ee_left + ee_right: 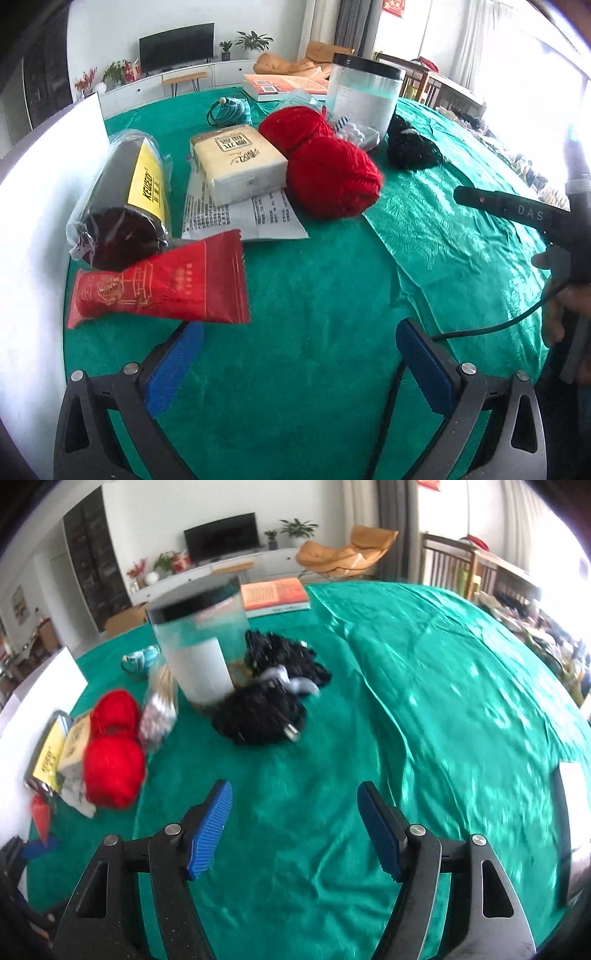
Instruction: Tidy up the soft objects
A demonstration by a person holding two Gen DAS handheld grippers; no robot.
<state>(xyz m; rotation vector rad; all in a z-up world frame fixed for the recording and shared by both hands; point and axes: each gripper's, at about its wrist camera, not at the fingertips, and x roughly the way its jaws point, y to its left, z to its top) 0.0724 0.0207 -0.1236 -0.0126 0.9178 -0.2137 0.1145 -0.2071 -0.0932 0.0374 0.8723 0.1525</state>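
Note:
On the green cloth lie two red yarn balls (332, 177) (112, 771), a cream tissue pack (240, 166), a dark roll in plastic with a yellow label (125, 199), a red sachet (162, 284) and a heap of black yarn (410, 144) (266, 701). My left gripper (299, 354) stands open just in front of the red sachet, with nothing between its blue pads. My right gripper (295, 827) is open over bare cloth, a short way in front of the black yarn. Its body shows at the right edge of the left wrist view.
A clear jar with a black lid (364, 92) (199, 642) stands behind the yarn, with a bag of cotton swabs (356, 133) beside it. A printed sheet (243, 218), a teal pouch (231, 110) and an orange book (284, 86) lie further back. A white board (40, 206) borders the left.

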